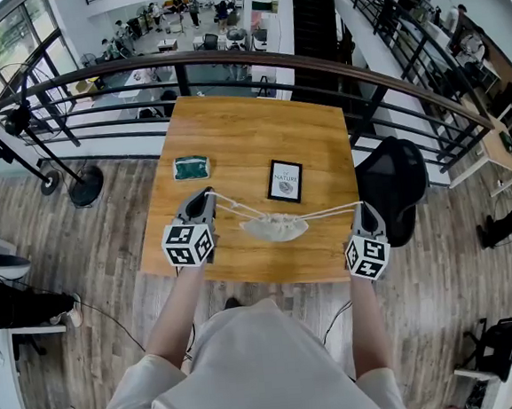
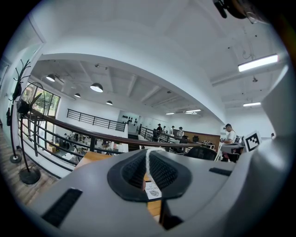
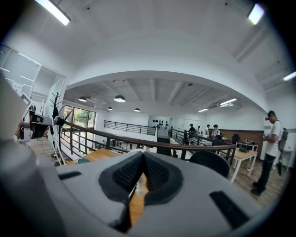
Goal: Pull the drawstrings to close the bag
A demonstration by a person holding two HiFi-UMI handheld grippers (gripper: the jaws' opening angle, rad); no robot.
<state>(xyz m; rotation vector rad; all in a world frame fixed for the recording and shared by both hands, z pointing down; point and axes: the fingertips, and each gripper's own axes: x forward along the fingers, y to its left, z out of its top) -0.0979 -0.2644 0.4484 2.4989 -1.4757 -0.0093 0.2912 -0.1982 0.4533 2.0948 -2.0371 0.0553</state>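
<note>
The wooden table [image 1: 241, 138] stretches ahead of both pairs of jaws. A curved railing [image 1: 333, 63] runs beyond its far edge, and a black office chair [image 1: 398, 182] stands just outside the right jaws. Our two forearms reach forward over the near edge, spread wide and roughly parallel. Each hand is hidden behind its marker cube, and both tools point almost level, tipped a little toward the tabletop.

The left gripper [image 1: 208, 194] has its jaws pressed together on the left drawstring [image 1: 234, 205]. In the left gripper view that drawstring [image 2: 148, 159] rises as a white cord straight out of the seam between the ribbed pads. The right gripper [image 1: 363, 206] is likewise clamped, and the right drawstring [image 1: 332, 208] runs taut from its tips inward. In the right gripper view it shows as a pale strip [image 3: 140, 184] pinched low between the pads.

The bag [image 1: 274, 227], a pale, flattened pouch, sits between the two pairs of jaws, somewhat nearer the left pair, with both cords meeting at it. From this steep angle we cannot tell whether it rests on the wood or hangs just above it.

A framed card [image 1: 284, 181] lies beyond the bag, ahead of the gap between the jaws. A small green pouch [image 1: 191, 167] lies ahead of the left jaws, apart from them.
</note>
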